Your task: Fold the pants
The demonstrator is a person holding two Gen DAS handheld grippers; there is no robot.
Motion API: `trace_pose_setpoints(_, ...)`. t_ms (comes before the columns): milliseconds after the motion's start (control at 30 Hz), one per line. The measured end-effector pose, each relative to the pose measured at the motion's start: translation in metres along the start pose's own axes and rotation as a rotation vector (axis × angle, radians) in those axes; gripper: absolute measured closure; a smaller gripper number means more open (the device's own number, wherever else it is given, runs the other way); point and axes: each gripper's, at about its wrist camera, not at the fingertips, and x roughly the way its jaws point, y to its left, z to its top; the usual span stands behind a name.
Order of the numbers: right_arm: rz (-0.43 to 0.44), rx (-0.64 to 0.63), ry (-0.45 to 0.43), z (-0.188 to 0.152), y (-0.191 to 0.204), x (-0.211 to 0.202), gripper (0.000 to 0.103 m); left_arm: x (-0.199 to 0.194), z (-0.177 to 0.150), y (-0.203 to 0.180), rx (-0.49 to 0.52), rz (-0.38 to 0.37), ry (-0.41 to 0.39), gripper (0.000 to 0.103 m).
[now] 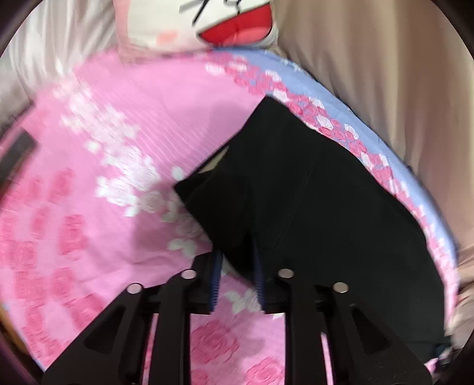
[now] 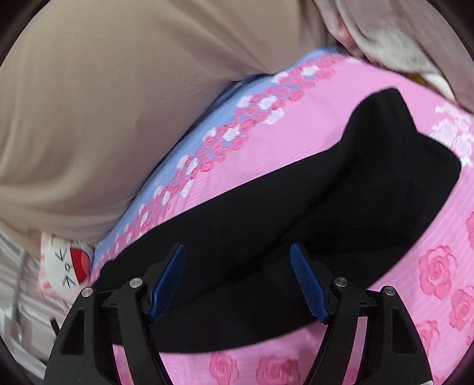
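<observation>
Black pants (image 1: 311, 207) lie folded on a pink rose-patterned bedsheet (image 1: 118, 207). In the left wrist view my left gripper (image 1: 237, 260) has its blue pads close together on a corner of the black cloth and holds it. In the right wrist view the pants (image 2: 296, 237) lie as a long dark bundle across the sheet (image 2: 385, 340). My right gripper (image 2: 238, 281) hangs just above them with its blue pads (image 2: 308, 284) wide apart and nothing between them.
A beige curtain or cover (image 1: 385, 88) runs along the blue-edged side of the bed (image 2: 189, 148). A white cartoon pillow (image 1: 207, 23) sits at the head; it also shows in the right wrist view (image 2: 65, 266). A dark object (image 1: 14, 154) lies at the left edge.
</observation>
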Motion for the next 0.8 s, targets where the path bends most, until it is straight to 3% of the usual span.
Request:
trace_pose_setpoints(33, -0.007, 0.019, 0.002, 0.004, -0.003, 0.006, 0.040, -0.007, -0.002, -0.004, 0.014, 0.022, -0.023, 0.079)
trace_pose_setpoints(67, -0.015, 0.022, -0.006, 0.010, -0.005, 0.012, 0.077, -0.021, -0.005, -0.010, 0.034, 0.060, -0.064, 0.079)
trace_pose_setpoints(100, -0.031, 0.003, -0.002, 0.016, -0.002, 0.017, 0.096, -0.028, -0.005, -0.013, 0.046, 0.075, -0.085, 0.078)
trace_pose_setpoints(167, -0.041, -0.037, -0.033, 0.028, 0.012, 0.016, 0.096, -0.051, -0.008, -0.023, 0.084, 0.084, -0.139, 0.074)
trace_pose_setpoints(233, 0.033, -0.117, -0.119, 0.036, 0.040, -0.009, 0.096, -0.072, -0.009, -0.031, 0.102, 0.087, -0.187, 0.058)
trace_pose_setpoints(300, 0.127, -0.280, -0.246, 0.032, 0.078, -0.051, 0.097, -0.093, -0.016, -0.047, 0.147, 0.065, -0.232, 0.043)
trace_pose_setpoints(333, 0.124, -0.357, -0.290, 0.025, 0.091, -0.068, 0.097, -0.096, -0.019, -0.054, 0.173, 0.055, -0.240, 0.041)
trace_pose_setpoints(400, 0.092, -0.340, -0.265, 0.017, 0.081, -0.069, 0.096, -0.097, -0.030, -0.074, 0.242, 0.031, -0.234, 0.037)
trace_pose_setpoints(533, -0.059, -0.151, -0.079, -0.010, 0.000, -0.024, 0.096, -0.069, -0.046, -0.113, 0.329, -0.022, -0.137, 0.037)
trace_pose_setpoints(567, -0.055, -0.107, -0.037, -0.020, -0.018, -0.015, 0.094, -0.060, -0.050, -0.120, 0.344, -0.032, -0.108, 0.037)
trace_pose_setpoints(633, 0.014, -0.044, -0.034, -0.030, -0.033, -0.016, 0.083, -0.047, -0.056, -0.132, 0.365, -0.056, -0.057, 0.037)
trace_pose_setpoints(700, 0.032, -0.018, -0.031, -0.030, -0.035, -0.021, 0.044, -0.035, -0.064, -0.144, 0.387, -0.084, -0.012, 0.037)
trace_pose_setpoints(800, 0.124, 0.048, -0.018, -0.023, -0.042, -0.023, 0.036, -0.024, -0.075, -0.155, 0.397, -0.136, 0.050, 0.034)
